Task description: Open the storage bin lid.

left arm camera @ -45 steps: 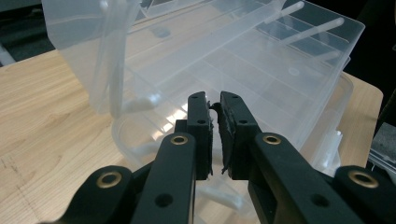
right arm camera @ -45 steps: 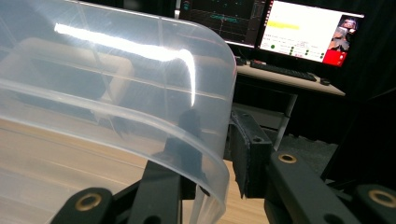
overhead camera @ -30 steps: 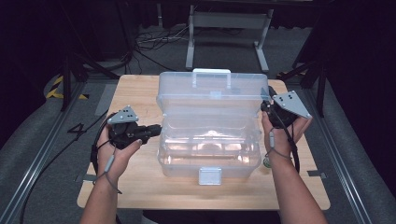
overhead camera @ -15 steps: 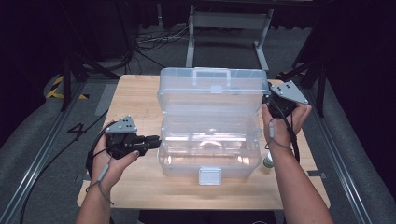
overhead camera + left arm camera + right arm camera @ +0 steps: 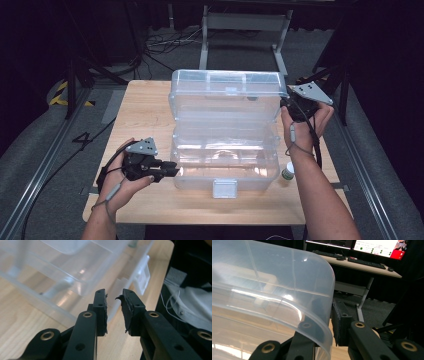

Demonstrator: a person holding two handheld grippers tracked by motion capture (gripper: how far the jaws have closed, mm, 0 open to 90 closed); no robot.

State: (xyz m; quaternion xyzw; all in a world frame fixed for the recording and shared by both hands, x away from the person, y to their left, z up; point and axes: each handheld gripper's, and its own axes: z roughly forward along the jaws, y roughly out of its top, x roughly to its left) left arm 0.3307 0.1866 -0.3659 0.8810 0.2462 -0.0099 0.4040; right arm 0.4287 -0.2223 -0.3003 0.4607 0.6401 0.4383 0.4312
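Left tongs (image 5: 172, 169) have dropped toward lower left since prior frame, jaws just been opening, now apart w/ nothing between. Right tongs (image 5: 325, 322) clamped on lid (image 5: 225, 92) edge, upper right. Clear box (image 5: 225, 160) sits centre of surface (image 5: 145, 100). "4" marked on floor (image 5: 35, 160); small bottle (image 5: 287, 172) partly hidden, label unreadable.

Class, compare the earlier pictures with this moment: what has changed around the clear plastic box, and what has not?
The left gripper slid toward the table's near edge, along the clear plastic box's base; its jaws have just been opening, nothing between them. The right gripper remains clamped on the raised lid. The small white bottle stayed put.
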